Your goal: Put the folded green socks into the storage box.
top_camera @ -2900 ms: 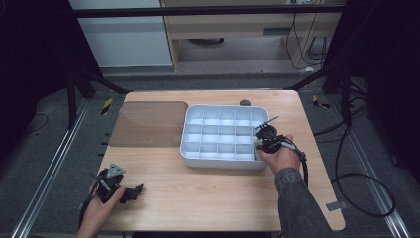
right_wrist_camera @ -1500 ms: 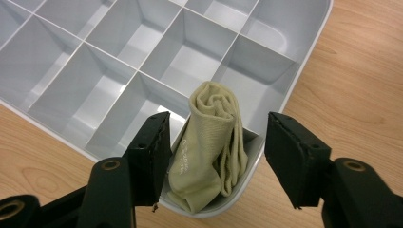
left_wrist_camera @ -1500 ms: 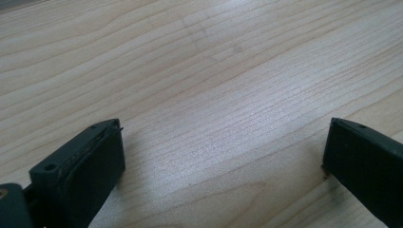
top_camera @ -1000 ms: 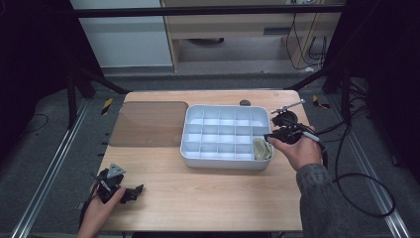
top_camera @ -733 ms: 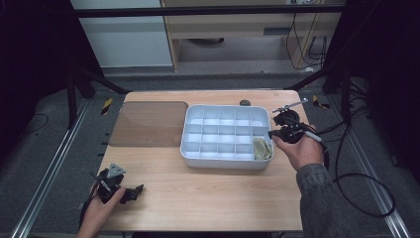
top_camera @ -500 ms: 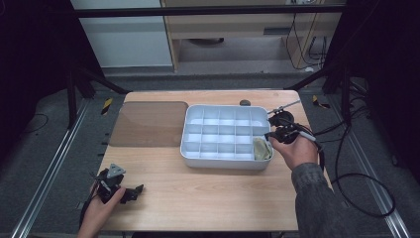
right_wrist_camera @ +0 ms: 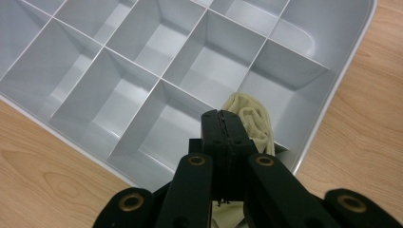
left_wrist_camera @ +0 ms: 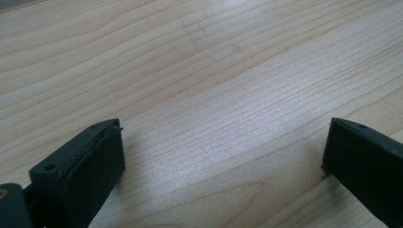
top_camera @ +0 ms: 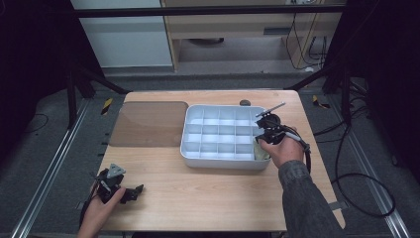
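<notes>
The left gripper [top_camera: 132, 190] rests on the table's [top_camera: 208, 193] near left corner, jaws wide apart and empty. In the white tray's [top_camera: 218, 161] near right compartment lies the cream cloth [right_wrist_camera: 249, 118]. Over it the right gripper [right_wrist_camera: 223, 118] has just closed its 2 jaws, nothing visibly between them; the cloth looks placed, perhaps needing tucking.

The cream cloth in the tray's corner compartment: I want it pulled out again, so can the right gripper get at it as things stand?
Probably yes. The right gripper hangs just above the cream cloth in the tray, nothing between them, but its jaws are shut and must open first.
</notes>
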Demonstrator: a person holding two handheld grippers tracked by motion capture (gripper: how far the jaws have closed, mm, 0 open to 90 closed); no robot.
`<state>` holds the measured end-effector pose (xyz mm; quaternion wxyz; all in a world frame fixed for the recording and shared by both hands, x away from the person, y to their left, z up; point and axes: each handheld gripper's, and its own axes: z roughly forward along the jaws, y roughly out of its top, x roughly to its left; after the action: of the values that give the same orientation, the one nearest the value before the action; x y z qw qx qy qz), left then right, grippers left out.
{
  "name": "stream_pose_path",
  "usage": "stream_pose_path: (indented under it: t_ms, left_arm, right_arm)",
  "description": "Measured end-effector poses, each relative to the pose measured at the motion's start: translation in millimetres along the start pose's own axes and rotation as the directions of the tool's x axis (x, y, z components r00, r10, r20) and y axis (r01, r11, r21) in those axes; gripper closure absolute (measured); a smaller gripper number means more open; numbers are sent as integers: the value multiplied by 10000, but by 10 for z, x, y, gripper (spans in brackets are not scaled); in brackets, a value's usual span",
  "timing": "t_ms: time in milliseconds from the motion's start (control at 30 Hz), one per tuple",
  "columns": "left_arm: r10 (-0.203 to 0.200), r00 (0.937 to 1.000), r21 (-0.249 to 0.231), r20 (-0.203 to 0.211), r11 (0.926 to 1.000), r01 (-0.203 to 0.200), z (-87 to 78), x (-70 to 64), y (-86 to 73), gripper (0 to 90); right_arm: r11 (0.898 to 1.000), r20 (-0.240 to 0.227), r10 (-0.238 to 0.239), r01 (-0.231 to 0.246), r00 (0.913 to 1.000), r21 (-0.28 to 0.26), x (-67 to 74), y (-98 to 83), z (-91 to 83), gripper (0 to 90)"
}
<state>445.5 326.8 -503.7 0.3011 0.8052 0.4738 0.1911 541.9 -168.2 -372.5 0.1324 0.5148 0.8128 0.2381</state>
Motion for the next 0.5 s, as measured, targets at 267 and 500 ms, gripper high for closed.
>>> stream_pose_path:
  t_ms: [267,500]
  left_arm:
    - [0,10000,-2,1,10000,0,0,0,0,0]
    - [-43,10000,-43,13,10000,43,4,-7,0,0]
  right_arm:
    - [9999,76,16,-18,10000,162,-7,12,92,900]
    - [9997,308,146,-152,9994,194,-59,12,118,900]
